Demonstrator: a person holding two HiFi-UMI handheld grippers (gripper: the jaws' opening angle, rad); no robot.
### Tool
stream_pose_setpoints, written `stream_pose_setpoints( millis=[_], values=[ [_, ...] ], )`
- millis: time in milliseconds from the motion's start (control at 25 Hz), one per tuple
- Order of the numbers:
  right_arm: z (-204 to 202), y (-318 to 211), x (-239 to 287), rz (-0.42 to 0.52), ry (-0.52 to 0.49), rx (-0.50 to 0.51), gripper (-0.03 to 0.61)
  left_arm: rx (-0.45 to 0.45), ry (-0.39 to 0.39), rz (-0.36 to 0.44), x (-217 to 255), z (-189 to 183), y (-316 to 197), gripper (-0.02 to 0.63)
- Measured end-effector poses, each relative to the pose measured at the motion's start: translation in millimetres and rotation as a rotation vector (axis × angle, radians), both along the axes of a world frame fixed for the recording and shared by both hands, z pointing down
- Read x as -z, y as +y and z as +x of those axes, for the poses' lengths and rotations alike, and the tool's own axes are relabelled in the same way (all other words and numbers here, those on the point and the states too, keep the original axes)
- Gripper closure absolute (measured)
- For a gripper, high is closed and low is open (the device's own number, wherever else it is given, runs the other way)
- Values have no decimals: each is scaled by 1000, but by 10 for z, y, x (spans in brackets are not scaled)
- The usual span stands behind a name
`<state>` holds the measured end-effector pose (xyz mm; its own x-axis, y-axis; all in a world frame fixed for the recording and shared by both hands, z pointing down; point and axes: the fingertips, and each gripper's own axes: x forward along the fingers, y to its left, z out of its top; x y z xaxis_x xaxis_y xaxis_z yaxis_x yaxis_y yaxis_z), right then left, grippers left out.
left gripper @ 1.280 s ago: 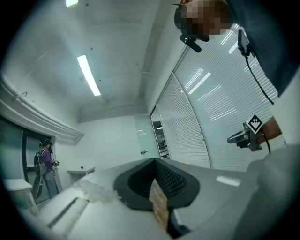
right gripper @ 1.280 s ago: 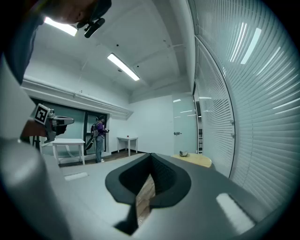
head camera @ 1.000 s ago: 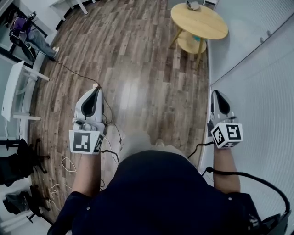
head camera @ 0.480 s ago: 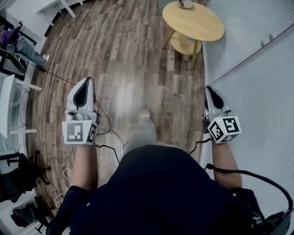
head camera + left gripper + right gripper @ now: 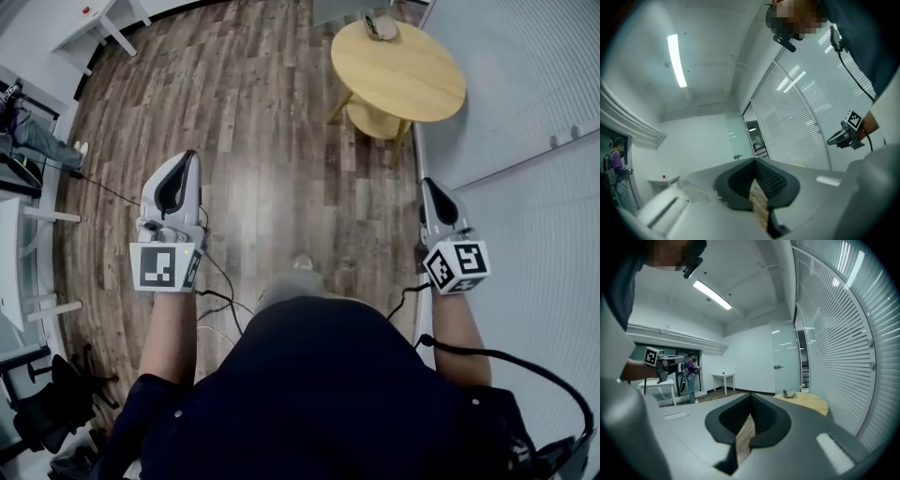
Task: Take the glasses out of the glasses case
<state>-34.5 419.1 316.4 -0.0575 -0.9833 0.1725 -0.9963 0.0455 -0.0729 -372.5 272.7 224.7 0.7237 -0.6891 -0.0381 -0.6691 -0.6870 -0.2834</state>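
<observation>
Small grey glasses case (image 5: pixel 380 26) at far edge of round pale wooden bench (image 5: pixel 412 80), well ahead, far right. Nearer to right gripper (image 5: pixel 432 191) than left gripper (image 5: pixel 187 161). Both clenched, empty.

Round wooden table (image 5: pixel 403 70) stood on plank floor (image 5: pixel 262 122) beside slatted blind wall (image 5: pixel 525 84); white desk (image 5: pixel 98 17) at far left, black cable (image 5: pixel 222 281) trailing over boards.
</observation>
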Motion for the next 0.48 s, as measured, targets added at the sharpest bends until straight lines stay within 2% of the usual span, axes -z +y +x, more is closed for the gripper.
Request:
stream_pose_setpoints(
  millis=[240,480],
  values=[
    [42,-819,77,16,-4,-12,569,-33,14,7,37,130,-785,610],
    [55,-1295,192,57,0,10,569,-39,19,-11,14,258,-1268,610]
  ],
)
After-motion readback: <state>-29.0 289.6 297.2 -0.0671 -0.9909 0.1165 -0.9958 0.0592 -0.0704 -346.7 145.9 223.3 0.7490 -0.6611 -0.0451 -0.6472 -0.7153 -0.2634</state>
